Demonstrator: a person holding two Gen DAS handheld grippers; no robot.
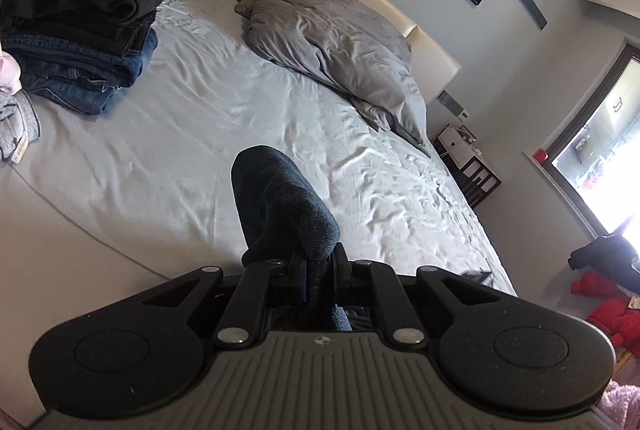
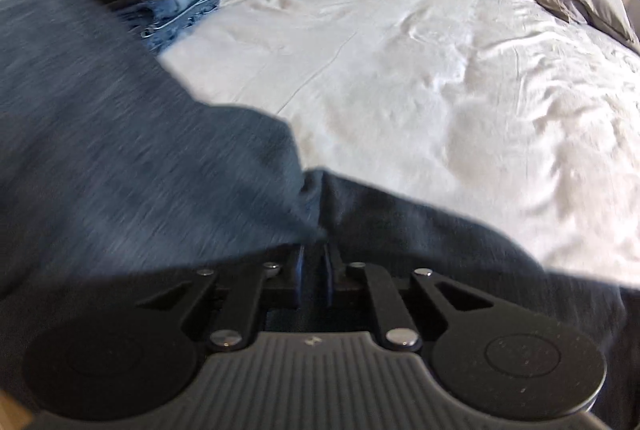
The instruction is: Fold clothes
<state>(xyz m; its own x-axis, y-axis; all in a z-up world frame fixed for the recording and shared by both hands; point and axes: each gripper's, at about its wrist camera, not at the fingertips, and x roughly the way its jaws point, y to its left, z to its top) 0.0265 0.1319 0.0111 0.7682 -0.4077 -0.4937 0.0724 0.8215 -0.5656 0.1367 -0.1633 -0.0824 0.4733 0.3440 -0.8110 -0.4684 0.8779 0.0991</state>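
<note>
While both jaws pinched on dark grey garment [image 2: 132, 134], near bed [image 2: 400, 90] edge: pick-up step. Next, probably: spread flat on sheet before folding.

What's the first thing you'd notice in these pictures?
The dark blue cloth grabs the eye: both grippers, left and right, are shut on it above the white bed. Next come the stack of folded jeans at the bed's far left and the rumpled grey duvet by the headboard.
</note>
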